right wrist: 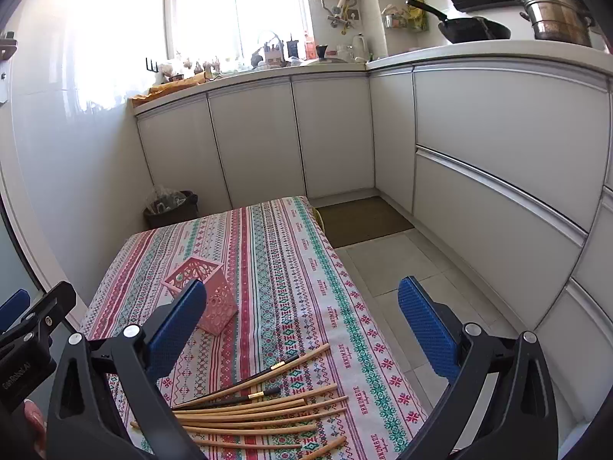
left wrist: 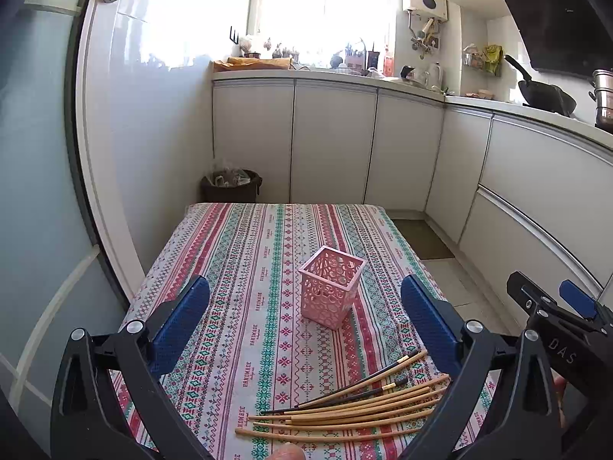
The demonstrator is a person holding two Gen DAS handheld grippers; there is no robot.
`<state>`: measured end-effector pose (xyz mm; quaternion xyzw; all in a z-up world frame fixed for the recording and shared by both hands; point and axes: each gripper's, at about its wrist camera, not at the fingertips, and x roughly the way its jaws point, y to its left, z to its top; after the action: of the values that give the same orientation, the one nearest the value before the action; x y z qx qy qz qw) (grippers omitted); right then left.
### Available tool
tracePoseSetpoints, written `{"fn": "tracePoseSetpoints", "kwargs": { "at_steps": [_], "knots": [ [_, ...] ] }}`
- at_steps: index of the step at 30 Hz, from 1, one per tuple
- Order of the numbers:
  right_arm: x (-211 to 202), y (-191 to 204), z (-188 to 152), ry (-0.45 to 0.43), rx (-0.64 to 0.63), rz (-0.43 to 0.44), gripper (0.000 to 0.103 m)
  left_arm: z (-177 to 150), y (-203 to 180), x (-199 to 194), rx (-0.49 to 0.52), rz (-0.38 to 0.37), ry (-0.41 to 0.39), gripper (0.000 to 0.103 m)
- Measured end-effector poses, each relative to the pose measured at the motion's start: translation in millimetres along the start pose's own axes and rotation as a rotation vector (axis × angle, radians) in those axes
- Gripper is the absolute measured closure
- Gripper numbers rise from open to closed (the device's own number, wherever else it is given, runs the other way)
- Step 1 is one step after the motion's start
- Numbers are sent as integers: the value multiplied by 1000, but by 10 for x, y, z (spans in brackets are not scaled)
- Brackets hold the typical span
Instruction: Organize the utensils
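Note:
A pink perforated square holder (left wrist: 331, 289) stands upright and looks empty in the middle of a table with a striped patterned cloth (left wrist: 245, 253). Several bamboo and black-tipped chopsticks (left wrist: 356, 406) lie fanned out on the cloth near the front edge. My left gripper (left wrist: 306, 314) is open and empty, held above the cloth behind the chopsticks. In the right wrist view the holder (right wrist: 214, 295) sits left of centre, the chopsticks (right wrist: 264, 410) lie low in the frame, and my right gripper (right wrist: 302, 318) is open and empty above the table's right edge.
White kitchen cabinets (left wrist: 333, 142) run behind and along the right. A dark bin (left wrist: 231, 186) stands on the floor past the table's far left corner. A brown mat (right wrist: 360, 218) lies on the tiled floor. A wok (right wrist: 471, 27) and steel pot (right wrist: 555, 11) sit on the counter.

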<state>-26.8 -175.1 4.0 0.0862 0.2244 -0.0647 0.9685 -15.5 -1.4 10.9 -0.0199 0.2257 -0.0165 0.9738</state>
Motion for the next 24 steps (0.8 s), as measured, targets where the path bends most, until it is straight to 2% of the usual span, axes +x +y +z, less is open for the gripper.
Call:
{"fn": "tracePoseSetpoints", "kwargs": {
  "at_steps": [6, 14, 21, 24],
  "knots": [
    [-204, -102, 2, -21, 25, -13, 6, -2, -87, -150, 17, -3, -4, 7],
    [-549, -330, -109, -13, 57, -56, 6, -211, -165, -417, -14, -10, 48, 7],
    [-863, -549, -414, 64, 106, -66, 6, -367, -244, -786, -19, -26, 80, 7],
    [-1012, -592, -487, 71, 107, -70, 6, -426, -305, -927, -14, -35, 79, 7]
  ]
}}
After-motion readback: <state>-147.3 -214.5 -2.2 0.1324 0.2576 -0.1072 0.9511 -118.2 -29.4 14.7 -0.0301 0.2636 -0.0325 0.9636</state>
